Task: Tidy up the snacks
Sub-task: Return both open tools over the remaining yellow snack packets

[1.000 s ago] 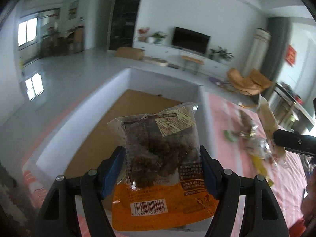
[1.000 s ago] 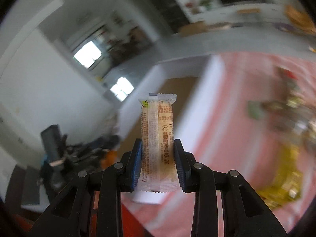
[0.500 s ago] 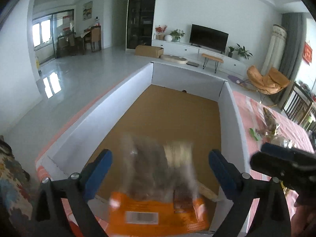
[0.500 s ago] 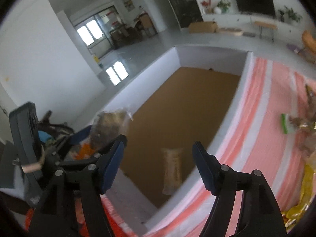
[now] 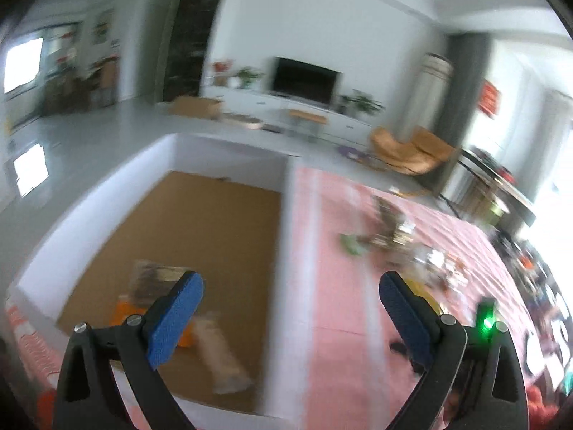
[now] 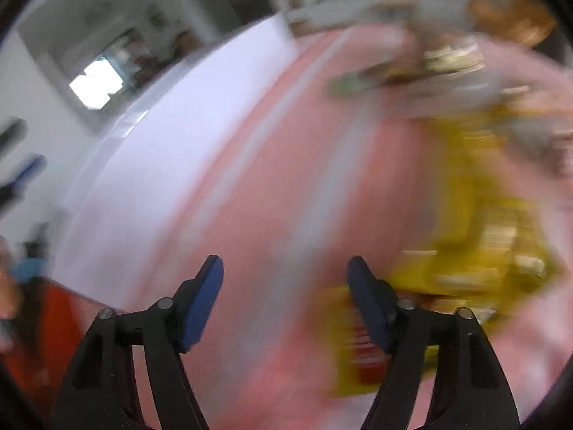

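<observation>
A white-walled box with a brown floor stands on a pink striped cloth. In it lie an orange and brown snack packet and a pale bar, both blurred. My left gripper hangs over the box's right wall, its jaws opening wide with nothing between them. My right gripper is low over the cloth, its jaws closing with nothing between them. A yellow packet lies just to its right. The right wrist view is heavily blurred.
Several loose snack packets lie scattered on the cloth to the right of the box. The box wall is at the left in the right wrist view. Beyond are a living room floor, a TV unit and an orange chair.
Both grippers let go of their snacks, which now lie in the box. The left gripper swung right toward the cloth. The right gripper dropped down over the cloth beside the yellow packet.
</observation>
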Available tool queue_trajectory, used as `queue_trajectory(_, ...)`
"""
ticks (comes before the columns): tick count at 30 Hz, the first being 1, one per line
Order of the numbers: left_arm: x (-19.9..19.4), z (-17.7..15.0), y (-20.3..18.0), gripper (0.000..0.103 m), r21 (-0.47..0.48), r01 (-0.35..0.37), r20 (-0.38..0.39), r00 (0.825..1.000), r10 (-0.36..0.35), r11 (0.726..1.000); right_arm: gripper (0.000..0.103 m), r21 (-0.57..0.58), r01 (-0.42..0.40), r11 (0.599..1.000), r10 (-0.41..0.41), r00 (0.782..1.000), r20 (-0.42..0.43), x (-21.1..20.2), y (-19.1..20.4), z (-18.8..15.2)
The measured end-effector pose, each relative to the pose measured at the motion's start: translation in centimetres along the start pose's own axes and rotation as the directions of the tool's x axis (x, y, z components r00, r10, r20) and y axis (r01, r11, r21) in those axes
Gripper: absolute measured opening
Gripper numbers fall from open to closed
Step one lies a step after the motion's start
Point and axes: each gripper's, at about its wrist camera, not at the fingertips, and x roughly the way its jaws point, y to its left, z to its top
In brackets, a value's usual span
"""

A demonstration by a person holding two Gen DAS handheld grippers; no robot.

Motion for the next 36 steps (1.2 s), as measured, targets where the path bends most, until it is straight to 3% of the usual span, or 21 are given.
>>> queue_trajectory(2, 0.2, -0.6, -3.3, 0.103, 0.046, 0.08, -0.048, 0.996, -0.078, 0.996, 0.07, 0.032, 0.119, 0.992, -0.12, 0.992, 0.036, -1.3, -2.8, -0.1)
queue_trajectory(4, 1.1, -1.5, -6.0, 0.103, 0.078, 0.161, -0.119, 0.981, -0.151, 0.984, 0.071, 0.101, 0.267, 0.958, -0.273, 0.961, 0.049, -3.0, -6.2, -0.1)
queue_trajectory(6, 3.1, -3.3, -9.2, 0.103, 0.115, 0.229, -0.22, 0.955, -0.2, 0.967, 0.072, 0.134, 0.283, 0.95, -0.293, 0.954, 0.058, -4.8, -8.3, -0.5)
queue_trajectory(8, 5.5, -5.5, -11.4, 0.103, 0.141, 0.269, -0.31, 0.926, -0.216, 0.953, 0.074, 0.124, 0.27, 0.955, -0.281, 0.956, 0.087, -6.9, -9.1, -1.5)
queue_trajectory(10, 8.1, -7.1, -12.5, 0.103, 0.154, 0.279, -0.357, 0.91, -0.21, 0.948, 0.078, 0.088, 0.311, 0.946, -0.32, 0.939, 0.129, -9.3, -9.4, -3.4)
queue_trajectory(13, 13.1, -9.4, -12.3, 0.103, 0.154, 0.196, -0.431, 0.896, -0.112, 0.969, 0.078, 0.095, 0.396, 0.913, -0.407, 0.9, 0.158, -11.8, -9.6, -6.5)
queue_trajectory(19, 16.8, -9.9, -12.2, 0.103, 0.24, 0.109, -0.405, 0.914, -0.003, 0.965, 0.082, 0.208, 0.549, 0.81, -0.567, 0.823, 0.037, -13.6, -13.3, -9.7)
queue_trajectory(22, 18.4, -9.5, -12.9, 0.103, 0.281, 0.08, -0.378, 0.925, 0.034, 0.957, 0.083, 0.226, 0.526, 0.82, -0.541, 0.841, 0.005, -13.2, -14.8, -8.7)
queue_trajectory(26, 20.0, -9.2, -13.3, 0.103, 0.313, 0.041, -0.359, 0.93, 0.078, 0.949, 0.083, 0.17, 0.535, 0.827, -0.544, 0.839, 0.003, -11.8, -16.1, -5.8)
queue_trajectory(29, 20.6, -8.8, -13.1, 0.103, 0.305, 0.031, -0.334, 0.939, 0.076, 0.952, 0.086, 0.22, 0.509, 0.832, -0.522, 0.853, 0.001, -11.0, -18.1, -4.5)
queue_trajectory(36, 20.9, -8.6, -12.9, 0.103, 0.304, 0.031, -0.332, 0.94, 0.075, 0.952, 0.091, 0.263, 0.525, 0.809, -0.545, 0.838, 0.005, -10.2, -19.7, -3.0)
